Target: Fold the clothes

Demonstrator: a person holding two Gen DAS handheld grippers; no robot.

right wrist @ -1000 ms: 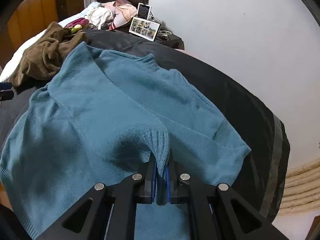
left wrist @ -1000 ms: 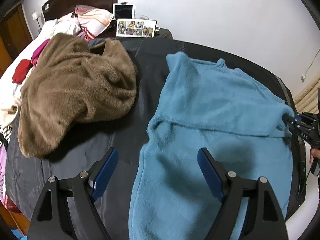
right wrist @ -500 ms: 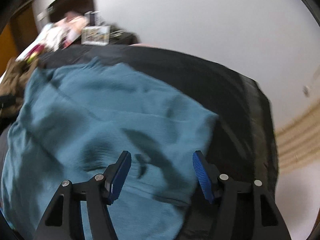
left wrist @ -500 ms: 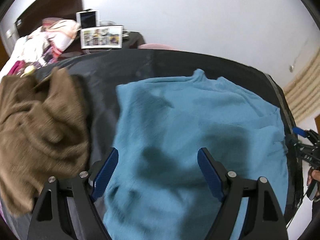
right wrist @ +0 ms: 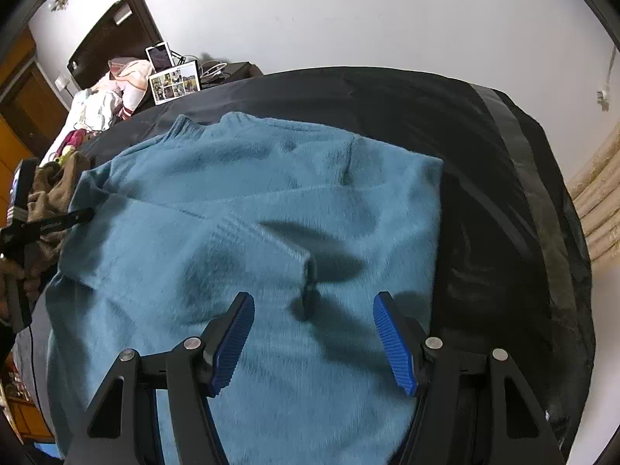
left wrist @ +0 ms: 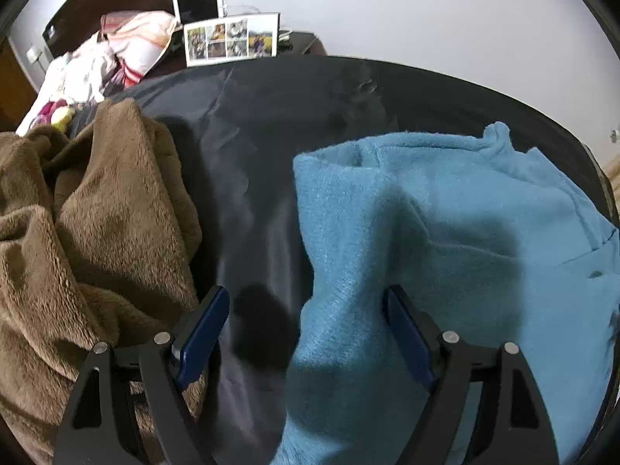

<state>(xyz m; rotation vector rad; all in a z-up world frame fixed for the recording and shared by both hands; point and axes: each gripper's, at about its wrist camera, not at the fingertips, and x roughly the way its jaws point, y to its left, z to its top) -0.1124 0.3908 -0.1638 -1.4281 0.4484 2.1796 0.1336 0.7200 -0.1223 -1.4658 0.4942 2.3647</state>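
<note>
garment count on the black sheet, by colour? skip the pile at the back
Blue: 1, the blue sweater, spread flat with one sleeve folded across it.
Brown: 1, the brown fleece garment, crumpled beside it.
Total: 2.
Left gripper and right gripper both have open jaws.

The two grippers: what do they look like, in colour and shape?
Both are alike. The left gripper and the right gripper have black angular frames with triangular cut-outs, silver round bolts and blue finger pads, clearly ribbed on the right. No cables or sleeves show.
</note>
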